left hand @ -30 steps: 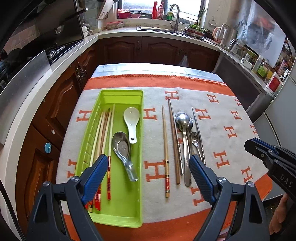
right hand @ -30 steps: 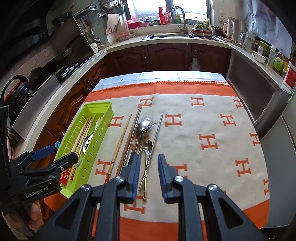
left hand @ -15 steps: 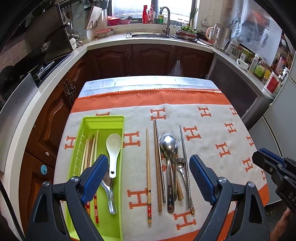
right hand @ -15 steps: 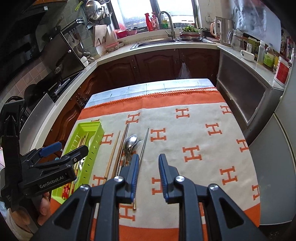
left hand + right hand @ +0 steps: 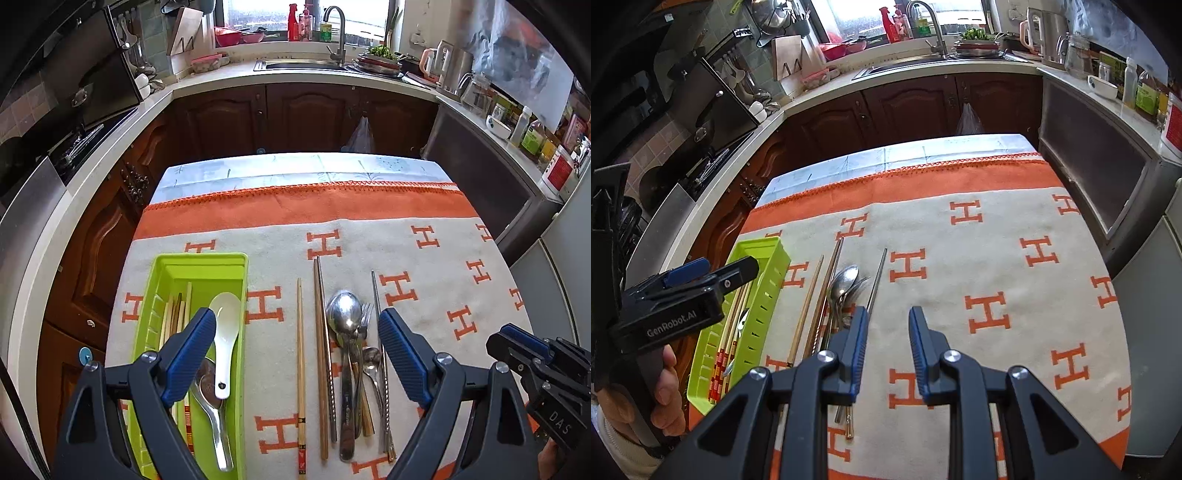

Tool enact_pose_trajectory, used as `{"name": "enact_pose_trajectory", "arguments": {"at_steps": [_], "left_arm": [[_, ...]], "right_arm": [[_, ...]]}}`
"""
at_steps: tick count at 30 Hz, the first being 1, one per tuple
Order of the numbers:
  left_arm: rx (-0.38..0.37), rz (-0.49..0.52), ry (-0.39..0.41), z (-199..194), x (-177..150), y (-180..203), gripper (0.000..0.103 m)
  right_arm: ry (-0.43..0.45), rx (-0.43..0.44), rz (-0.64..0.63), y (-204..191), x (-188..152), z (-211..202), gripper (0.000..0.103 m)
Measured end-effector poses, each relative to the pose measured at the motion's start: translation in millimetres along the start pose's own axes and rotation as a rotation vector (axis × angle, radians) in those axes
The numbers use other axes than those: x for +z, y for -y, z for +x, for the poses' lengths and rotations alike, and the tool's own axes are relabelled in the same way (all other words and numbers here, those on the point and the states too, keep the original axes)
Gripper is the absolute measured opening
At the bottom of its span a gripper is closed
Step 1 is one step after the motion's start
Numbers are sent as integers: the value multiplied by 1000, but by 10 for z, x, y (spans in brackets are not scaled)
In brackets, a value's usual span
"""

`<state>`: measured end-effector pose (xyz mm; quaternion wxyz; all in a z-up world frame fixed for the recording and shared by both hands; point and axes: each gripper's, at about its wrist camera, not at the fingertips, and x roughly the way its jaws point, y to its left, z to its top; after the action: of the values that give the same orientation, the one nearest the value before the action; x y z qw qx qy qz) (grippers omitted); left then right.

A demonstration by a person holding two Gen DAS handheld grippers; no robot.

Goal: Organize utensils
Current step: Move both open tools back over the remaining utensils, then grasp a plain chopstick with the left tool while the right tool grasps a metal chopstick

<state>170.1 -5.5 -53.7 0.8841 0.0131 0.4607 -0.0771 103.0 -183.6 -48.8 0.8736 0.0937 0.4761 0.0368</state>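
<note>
A green utensil tray [image 5: 238,291] [image 5: 764,295] lies on the left of the cloth. It holds a white ceramic spoon [image 5: 224,332], a metal spoon [image 5: 216,413] and several chopsticks [image 5: 177,314]. To its right lie loose wooden chopsticks [image 5: 301,354] [image 5: 807,314], metal chopsticks [image 5: 380,350], a large metal spoon [image 5: 345,321] [image 5: 842,280], a fork and a small spoon. My left gripper [image 5: 297,358] is open and empty, held above these. My right gripper [image 5: 888,343] is open and empty, right of the pile, its jaws closer together.
The table is covered by an orange and cream cloth [image 5: 997,258] with H marks. Wooden kitchen cabinets [image 5: 314,118], a sink [image 5: 303,66] and a stove [image 5: 74,144] surround it. A steel appliance [image 5: 1108,177] stands at the right.
Both grippers have pulled back and up from the table, so the tray and utensils sit lower and smaller in both views. Both stay open and empty.
</note>
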Motion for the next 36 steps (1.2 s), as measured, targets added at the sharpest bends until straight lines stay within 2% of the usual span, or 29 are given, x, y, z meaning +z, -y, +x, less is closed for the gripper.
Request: {"name": "enact_pose_trajectory", "arguments": {"at_steps": [5, 10, 15, 19, 25, 36], "left_arm": [[-26, -26, -57, 270, -13, -106, 87], [-42, -11, -147, 545, -137, -93, 64], [-47, 13, -190, 663, -303, -25, 47], [-36, -6, -242, 785, -436, -18, 32], [-30, -19, -284, 894, -597, -6, 31], [92, 88, -222, 889, -725, 224, 33]], "right_arm": [[-40, 29, 14, 99, 31, 306, 23], [-77, 69, 28, 128, 46, 564, 23], [-112, 101, 29, 103, 8, 768, 23], [-138, 114, 29, 95, -47, 882, 23], [-156, 128, 31, 70, -112, 961, 23], [-170, 132, 24, 22, -183, 1005, 23]]}}
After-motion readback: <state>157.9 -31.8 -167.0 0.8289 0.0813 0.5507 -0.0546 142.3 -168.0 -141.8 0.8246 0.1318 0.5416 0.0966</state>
